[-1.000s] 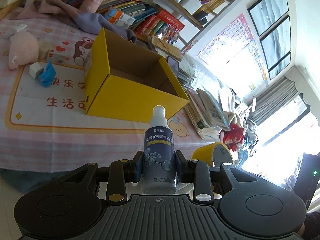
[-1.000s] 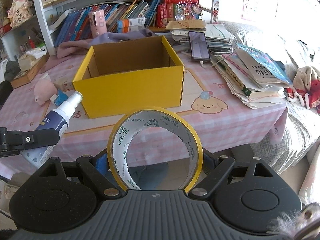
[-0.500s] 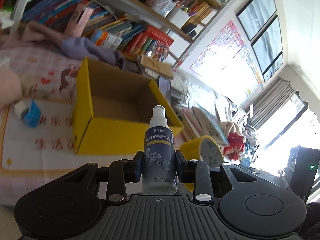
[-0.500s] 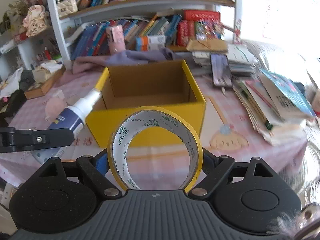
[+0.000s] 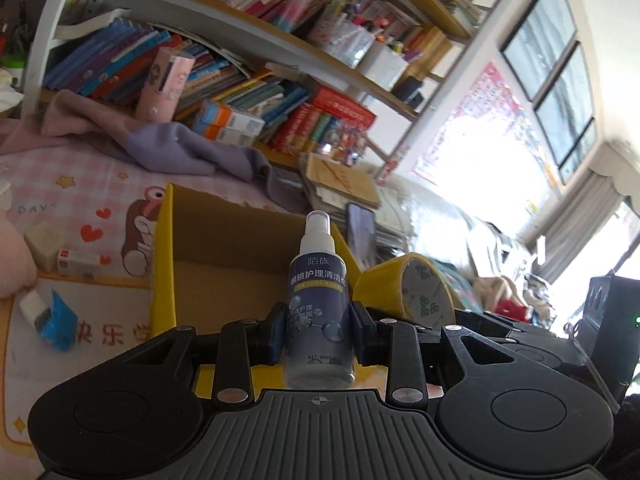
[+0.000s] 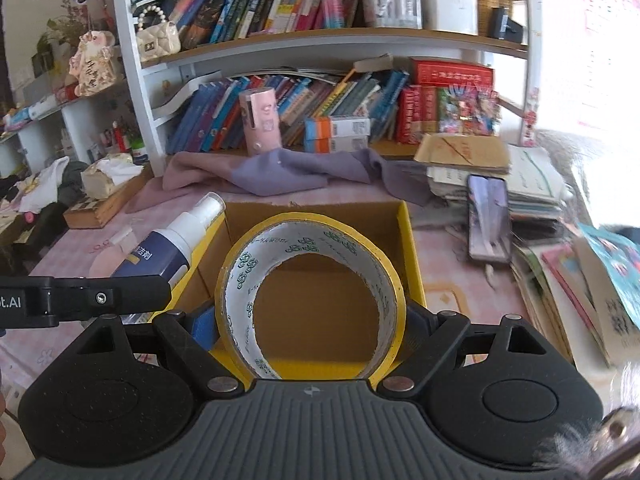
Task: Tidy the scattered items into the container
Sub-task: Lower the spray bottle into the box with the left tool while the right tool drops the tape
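Both loads now over the box (image 6: 412,256) (a second ago, short of it): my left hand-held gripper (image 5: 318,330) clamps bottle (image 5: 320,304), right hand-held gripper (image 6: 308,320) clamps tape (image 6: 308,292). Release next, I judge.

1. Left tongs (image 5: 319,334): matte black plastic, ribbed grey-black grip plate at the bottom edge with a small crosshair mark at its centre.
2. Two round black discs flank the plate; angular link arms carry silver rivets.
3. Finger pads (image 5: 275,336) look dark blue.
4. Right tongs (image 6: 310,320): same build, same crosshair mark, silver rivets, blue pad (image 6: 202,326).
5. From the right wrist view, the left tongs' side shows white ".AI" lettering and one small screw.
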`<state>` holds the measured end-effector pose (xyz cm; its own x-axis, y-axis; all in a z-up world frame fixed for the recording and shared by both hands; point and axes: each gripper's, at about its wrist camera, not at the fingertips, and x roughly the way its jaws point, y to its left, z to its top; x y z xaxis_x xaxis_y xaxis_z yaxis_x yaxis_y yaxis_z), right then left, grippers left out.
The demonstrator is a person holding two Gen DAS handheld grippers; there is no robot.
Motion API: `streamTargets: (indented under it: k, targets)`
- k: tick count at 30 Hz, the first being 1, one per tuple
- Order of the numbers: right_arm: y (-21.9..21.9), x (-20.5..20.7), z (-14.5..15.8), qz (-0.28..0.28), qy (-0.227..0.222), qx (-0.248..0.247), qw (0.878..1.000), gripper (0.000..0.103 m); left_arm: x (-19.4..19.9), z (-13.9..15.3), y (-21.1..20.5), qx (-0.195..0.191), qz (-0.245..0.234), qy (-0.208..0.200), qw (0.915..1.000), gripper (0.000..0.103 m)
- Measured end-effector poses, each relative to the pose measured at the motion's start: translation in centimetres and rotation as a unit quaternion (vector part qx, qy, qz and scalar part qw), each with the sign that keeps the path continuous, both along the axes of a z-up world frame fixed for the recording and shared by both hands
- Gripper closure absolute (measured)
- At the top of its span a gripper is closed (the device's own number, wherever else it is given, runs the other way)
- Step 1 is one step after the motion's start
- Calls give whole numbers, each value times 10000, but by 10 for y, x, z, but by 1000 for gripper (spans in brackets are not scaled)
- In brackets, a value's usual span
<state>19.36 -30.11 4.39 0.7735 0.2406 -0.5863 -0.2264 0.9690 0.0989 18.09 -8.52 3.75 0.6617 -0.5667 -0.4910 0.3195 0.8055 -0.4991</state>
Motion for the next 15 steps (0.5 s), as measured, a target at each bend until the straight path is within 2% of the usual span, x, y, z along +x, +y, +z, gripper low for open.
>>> streamTargets:
  k: [7,13,15]
  targets:
    - [1,63,-16,606,150,-170,9979,17,47,-14,-10,247,338,230,9989,72]
    - [19,107,-50,1291,463,-749,9877,17,88,-44,-33,1025,300,613,9924,72]
    - [21,120,-60,1442,577,-855,9842,17,98,-51,-37,1162,313,748,9899,72]
